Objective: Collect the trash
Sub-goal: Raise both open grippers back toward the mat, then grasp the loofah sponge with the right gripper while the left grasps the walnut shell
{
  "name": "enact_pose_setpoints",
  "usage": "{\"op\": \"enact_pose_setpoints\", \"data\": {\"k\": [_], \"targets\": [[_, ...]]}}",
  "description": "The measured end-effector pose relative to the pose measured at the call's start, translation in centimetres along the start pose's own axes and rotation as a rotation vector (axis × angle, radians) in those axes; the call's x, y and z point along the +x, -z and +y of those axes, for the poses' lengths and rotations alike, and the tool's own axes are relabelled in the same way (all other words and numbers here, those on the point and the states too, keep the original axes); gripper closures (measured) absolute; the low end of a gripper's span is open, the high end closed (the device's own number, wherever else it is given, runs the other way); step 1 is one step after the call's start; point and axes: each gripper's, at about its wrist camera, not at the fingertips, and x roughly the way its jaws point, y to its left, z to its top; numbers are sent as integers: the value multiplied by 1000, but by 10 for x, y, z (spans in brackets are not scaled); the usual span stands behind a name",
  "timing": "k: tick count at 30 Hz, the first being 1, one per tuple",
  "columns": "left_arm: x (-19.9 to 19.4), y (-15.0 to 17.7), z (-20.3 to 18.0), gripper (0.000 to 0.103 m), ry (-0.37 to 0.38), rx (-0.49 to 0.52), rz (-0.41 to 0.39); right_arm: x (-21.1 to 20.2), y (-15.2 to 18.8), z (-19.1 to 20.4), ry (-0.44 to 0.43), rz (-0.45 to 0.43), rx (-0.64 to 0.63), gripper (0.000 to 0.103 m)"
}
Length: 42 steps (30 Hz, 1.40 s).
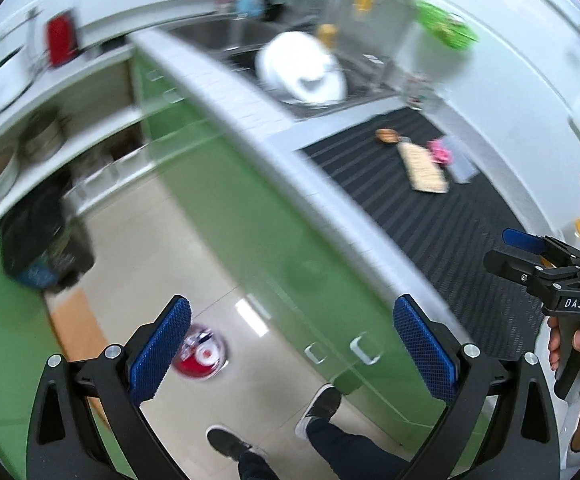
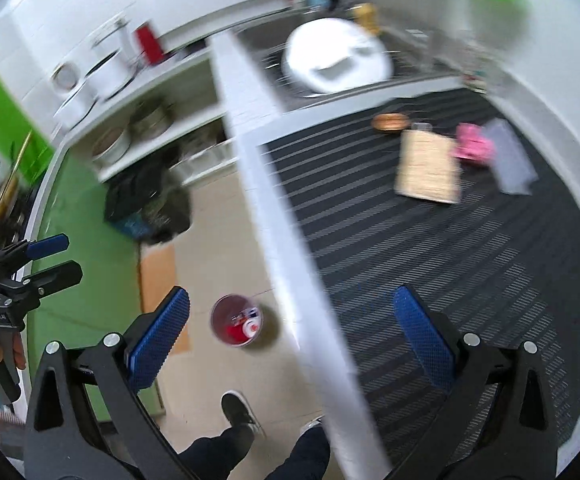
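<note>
A small round bin (image 2: 236, 320) with red trash inside stands on the tiled floor beside the counter; it also shows in the left wrist view (image 1: 200, 356). On the black ribbed mat (image 2: 429, 248) lie a tan wrapper (image 2: 427, 168), a pink scrap (image 2: 473, 146), a clear plastic bag (image 2: 509, 158) and an orange-brown piece (image 2: 389, 121). My left gripper (image 1: 290, 350) is open and empty, held above the floor and cabinet fronts. My right gripper (image 2: 290, 344) is open and empty above the counter edge. Both views are blurred by motion.
A sink (image 2: 274, 40) with a white bowl (image 2: 337, 56) sits beyond the mat. Green cabinet doors (image 1: 258, 240) run under the counter. Open shelves (image 2: 158, 120) hold pots. A black bag (image 2: 146, 200) sits on the floor. The person's feet (image 2: 238, 408) stand below.
</note>
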Motion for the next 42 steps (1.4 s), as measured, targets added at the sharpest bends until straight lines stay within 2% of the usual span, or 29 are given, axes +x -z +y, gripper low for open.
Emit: {"op": "enact_pose_setpoints", "data": {"k": [6, 13, 22, 35, 38, 42], "targets": [[30, -34, -80, 6, 66, 107, 12, -26, 9, -71, 61, -24, 77, 3], [65, -62, -120, 6, 60, 173, 44, -25, 7, -119, 82, -6, 100, 3], [101, -107, -123, 6, 49, 220, 73, 17, -23, -136, 94, 22, 135, 3], [159, -170, -95, 6, 116, 292, 146, 121, -89, -129, 186, 79, 191, 4], [171, -180, -89, 6, 124, 290, 160, 141, -100, -129, 207, 93, 190, 18], [184, -189, -81, 6, 135, 283, 175, 159, -109, -127, 227, 112, 182, 20]]}}
